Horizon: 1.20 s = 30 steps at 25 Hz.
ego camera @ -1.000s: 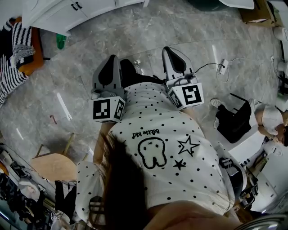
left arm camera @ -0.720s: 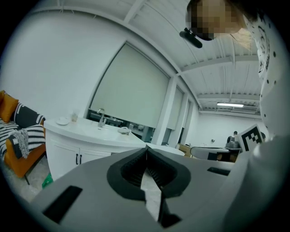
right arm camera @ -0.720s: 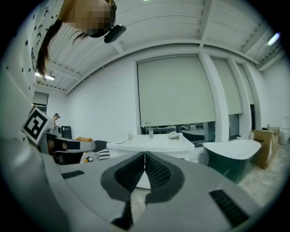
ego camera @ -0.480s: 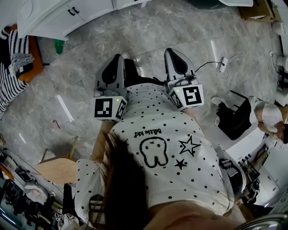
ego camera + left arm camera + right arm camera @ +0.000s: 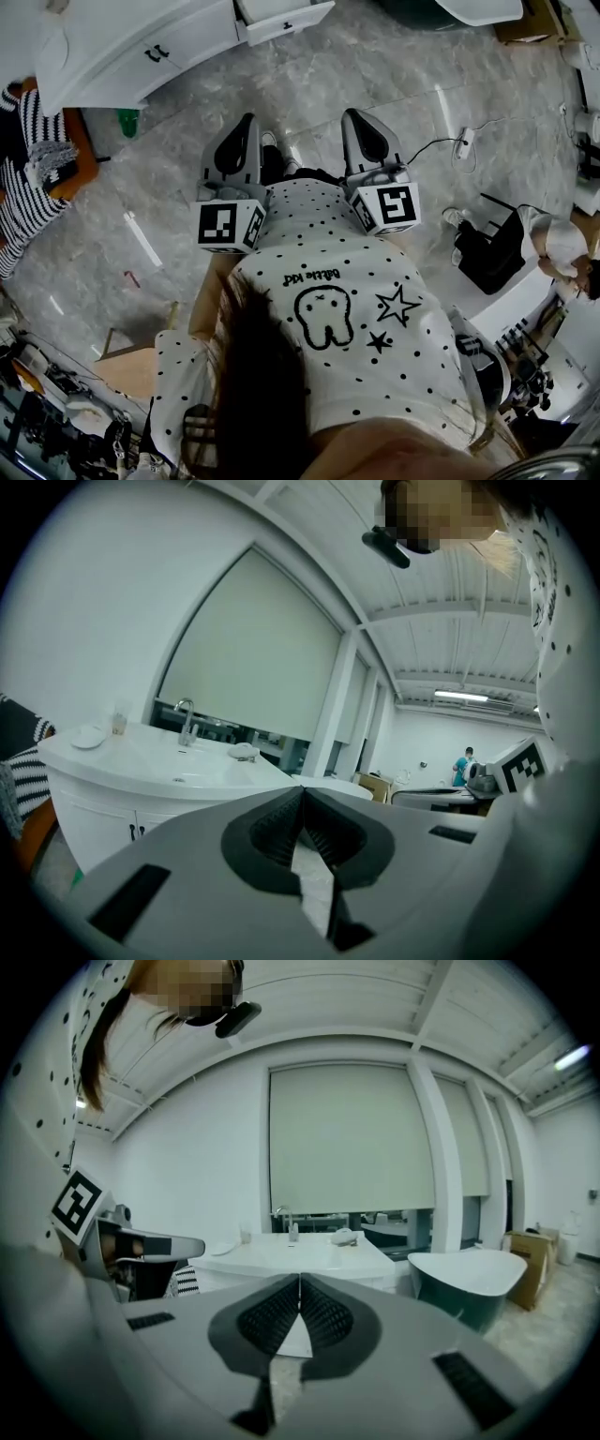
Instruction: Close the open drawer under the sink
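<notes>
Our grey left gripper [image 5: 246, 127] & grey right gripper [image 5: 356, 118] are both clenched on nothing, well apart from the white sink cabinet [image 5: 141, 52]. The white open drawer [image 5: 284, 17] sticks out of that cabinet. Prob. light, stiff, on rails; we should push its flat front, at centre.

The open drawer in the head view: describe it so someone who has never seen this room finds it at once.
Start at the white sink cabinet along the top left of the head view, above the grey marble floor. At its right end the open drawer juts out, white with a small dark handle. The cabinet doors beside it sit flush; only the drawer sticks out.
</notes>
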Each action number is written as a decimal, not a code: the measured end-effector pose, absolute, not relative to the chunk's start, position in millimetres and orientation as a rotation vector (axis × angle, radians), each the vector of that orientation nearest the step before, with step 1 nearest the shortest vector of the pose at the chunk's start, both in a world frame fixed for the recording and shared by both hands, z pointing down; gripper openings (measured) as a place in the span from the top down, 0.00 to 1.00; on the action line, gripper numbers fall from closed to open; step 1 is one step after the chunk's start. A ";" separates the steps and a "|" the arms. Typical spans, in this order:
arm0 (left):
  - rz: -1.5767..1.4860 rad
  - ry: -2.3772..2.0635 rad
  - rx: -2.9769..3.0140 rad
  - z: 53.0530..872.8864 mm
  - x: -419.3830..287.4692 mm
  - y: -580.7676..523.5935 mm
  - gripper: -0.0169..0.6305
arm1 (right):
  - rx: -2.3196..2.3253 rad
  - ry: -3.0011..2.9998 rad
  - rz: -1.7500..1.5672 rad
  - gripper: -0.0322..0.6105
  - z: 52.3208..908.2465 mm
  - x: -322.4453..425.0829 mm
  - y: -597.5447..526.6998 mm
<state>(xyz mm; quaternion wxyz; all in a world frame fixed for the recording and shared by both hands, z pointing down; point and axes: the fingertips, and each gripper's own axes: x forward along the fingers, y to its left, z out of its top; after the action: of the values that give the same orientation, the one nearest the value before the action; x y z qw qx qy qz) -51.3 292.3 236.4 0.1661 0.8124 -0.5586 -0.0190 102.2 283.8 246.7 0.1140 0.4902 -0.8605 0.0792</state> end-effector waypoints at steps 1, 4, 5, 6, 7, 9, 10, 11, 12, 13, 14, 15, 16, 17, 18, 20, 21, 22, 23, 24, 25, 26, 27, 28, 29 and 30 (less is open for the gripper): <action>-0.053 -1.589 2.316 236.5 -54.4 287.5 0.96 | 1.446 -2.517 0.237 0.93 247.2 100.5 278.9; -0.048 -1.593 2.319 234.6 -58.1 279.8 0.96 | 1.463 -2.506 0.252 0.93 246.4 101.9 270.3; -0.041 -1.594 2.319 233.9 -58.1 278.6 0.96 | 1.467 -2.503 0.258 0.93 246.4 103.1 268.8; -0.034 -1.595 2.318 234.0 -59.3 277.6 0.96 | 1.471 -2.500 0.264 0.93 247.6 103.1 267.3; -0.028 -1.596 2.315 235.3 -62.3 276.2 0.96 | 1.474 -2.496 0.268 0.93 249.9 101.6 265.5; -0.028 -1.604 2.297 241.4 -73.6 271.1 0.96 | 1.479 -2.486 0.276 0.93 256.5 94.4 259.4; -0.029 -1.611 2.285 244.5 -80.5 267.4 0.96 | 1.481 -2.482 0.280 0.93 259.7 89.9 255.2; -0.029 -1.619 2.273 246.5 -87.0 263.6 0.96 | 1.483 -2.479 0.284 0.93 262.3 86.2 250.8; -0.028 -1.628 2.262 247.9 -92.2 260.2 0.96 | 1.485 -2.476 0.288 0.93 264.1 83.9 246.9; -0.028 -1.635 2.252 249.1 -95.8 257.6 0.96 | 1.488 -2.472 0.290 0.93 265.3 83.2 243.4; -0.028 -1.639 2.243 250.6 -97.8 255.4 0.96 | 1.492 -2.467 0.293 0.93 266.4 83.9 240.4; -0.027 -1.639 2.236 252.3 -98.2 253.5 0.96 | 1.496 -2.461 0.297 0.93 267.7 85.4 237.8; -0.026 -1.635 2.229 254.0 -97.6 251.7 0.96 | 1.499 -2.456 0.302 0.93 269.1 87.3 235.6; -0.026 -1.631 2.224 255.8 -96.4 249.9 0.96 | 1.501 -2.452 0.307 0.93 270.6 89.3 233.7; -0.028 -1.627 2.218 257.4 -94.7 248.0 0.96 | 1.500 -2.449 0.312 0.93 271.9 91.2 231.6; -0.029 -1.624 2.207 260.3 -90.2 243.1 0.96 | 1.492 -2.447 0.316 0.93 273.1 95.4 226.3; -0.029 -1.624 2.200 261.3 -87.3 239.8 0.96 | 1.486 -2.447 0.317 0.93 273.3 98.2 222.5; -0.030 -1.625 2.193 261.8 -84.1 235.8 0.96 | 1.481 -2.447 0.318 0.93 273.1 101.7 217.9; -0.031 -1.630 2.186 261.9 -80.7 231.3 0.96 | 1.475 -2.448 0.319 0.93 272.8 105.6 212.4; -0.035 -1.637 2.179 261.4 -77.4 226.3 0.96 | 1.470 -2.449 0.318 0.93 272.1 109.8 206.1; -0.040 -1.648 2.172 260.6 -74.2 220.9 0.96 | 1.464 -2.453 0.315 0.93 271.1 114.0 199.2; -0.048 -1.661 2.165 259.5 -71.1 215.3 0.96 | 1.457 -2.458 0.311 0.93 269.7 118.0 191.8; -0.059 -1.675 2.156 258.4 -67.9 209.7 0.96 | 1.449 -2.464 0.305 0.93 268.1 121.8 184.4; -0.071 -1.689 2.149 257.2 -64.4 204.1 0.96 | 1.438 -2.470 0.295 0.93 266.3 125.3 177.2; -0.083 -1.700 2.144 256.0 -60.3 198.3 0.96 | 1.427 -2.477 0.282 0.93 264.6 128.6 170.1; -0.092 -1.707 2.141 255.0 -55.7 192.0 0.96 | 1.416 -2.483 0.268 0.93 262.9 132.1 162.9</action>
<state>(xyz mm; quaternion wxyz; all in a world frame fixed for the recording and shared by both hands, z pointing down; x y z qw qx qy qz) -55.7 192.0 255.0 0.1994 0.7657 -0.6106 -0.0331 132.1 162.9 262.9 0.1347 0.4887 -0.8570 0.0925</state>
